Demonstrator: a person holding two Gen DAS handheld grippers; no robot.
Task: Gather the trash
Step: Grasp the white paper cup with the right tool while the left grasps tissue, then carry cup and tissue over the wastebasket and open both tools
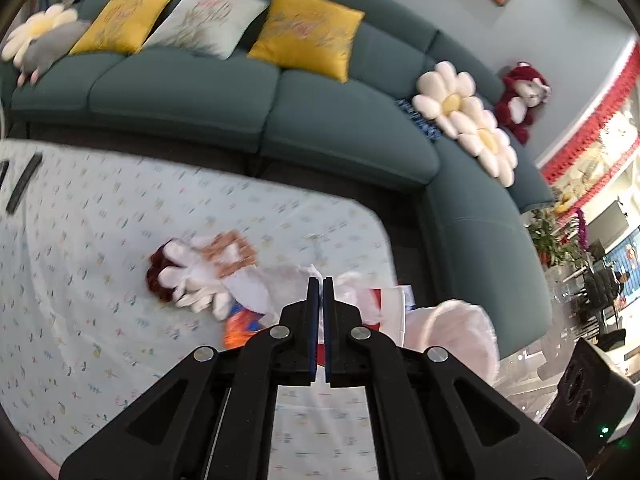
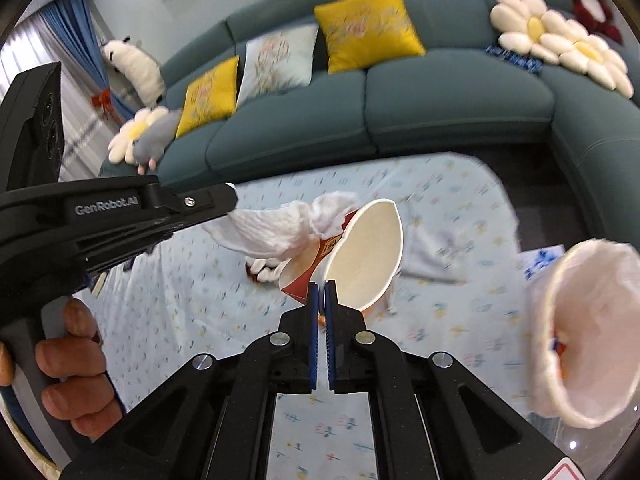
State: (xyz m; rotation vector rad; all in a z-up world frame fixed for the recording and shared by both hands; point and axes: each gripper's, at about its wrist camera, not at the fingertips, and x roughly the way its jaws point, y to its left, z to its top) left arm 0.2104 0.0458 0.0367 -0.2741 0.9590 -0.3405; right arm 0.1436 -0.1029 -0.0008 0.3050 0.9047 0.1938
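Note:
My right gripper [image 2: 322, 285] is shut on the rim of a crushed red-and-white paper cup [image 2: 362, 254], held above the table. My left gripper [image 1: 319, 282] is shut on a crumpled white tissue [image 2: 276, 228]; in the right wrist view it reaches in from the left [image 2: 230, 196] with the tissue hanging from its tip. A white bin [image 2: 588, 332] with a bag liner stands at the table's right edge; it also shows in the left wrist view [image 1: 456, 332]. More trash lies on the table: a pile of peels and wrappers [image 1: 200, 276] and an orange wrapper [image 1: 240, 326].
The table carries a pale floral cloth [image 1: 100, 300]. A teal corner sofa [image 1: 200, 92] with yellow cushions [image 1: 308, 32], flower pillows [image 1: 464, 116] and plush toys runs behind it. Two dark remotes [image 1: 24, 184] lie at the table's far left.

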